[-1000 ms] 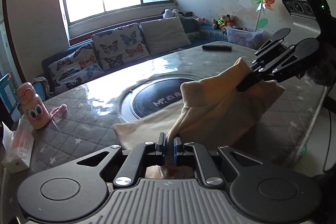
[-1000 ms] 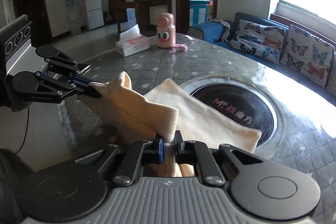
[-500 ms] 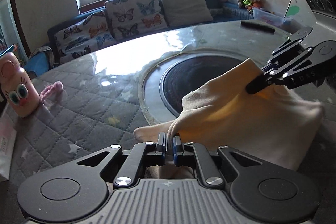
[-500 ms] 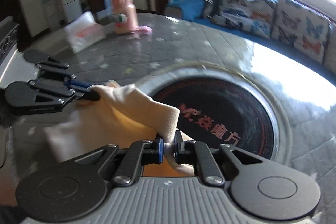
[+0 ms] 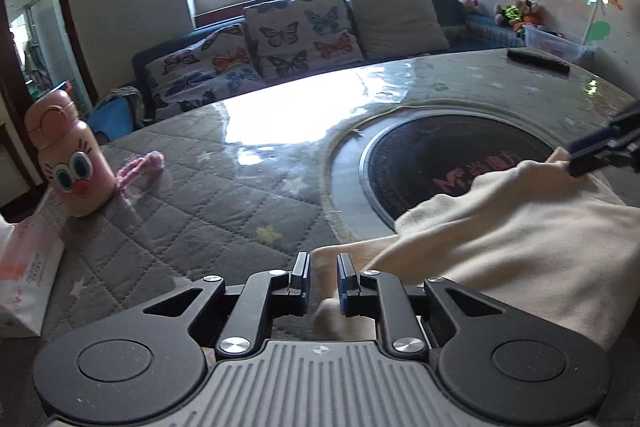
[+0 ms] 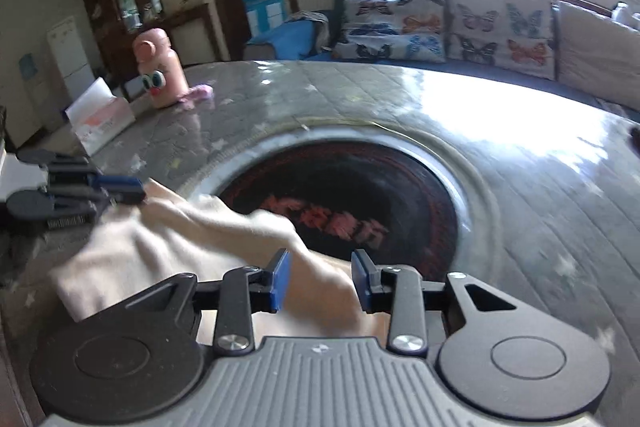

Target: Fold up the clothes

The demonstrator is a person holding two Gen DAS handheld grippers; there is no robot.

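The cream garment (image 5: 500,235) lies folded on the quilted counter (image 5: 200,211), its far edge lapping over the dark round inset (image 5: 448,163). The left hand-held gripper (image 5: 322,277) has its jaws slightly apart with a fold of cloth between them, seemingly unclamped. The right hand-held gripper (image 6: 322,277) stands wide apart over the fabric; its view is blurred. A pink cartoon bottle (image 5: 66,163) and a tissue box (image 6: 102,121) sit well apart from the garment.
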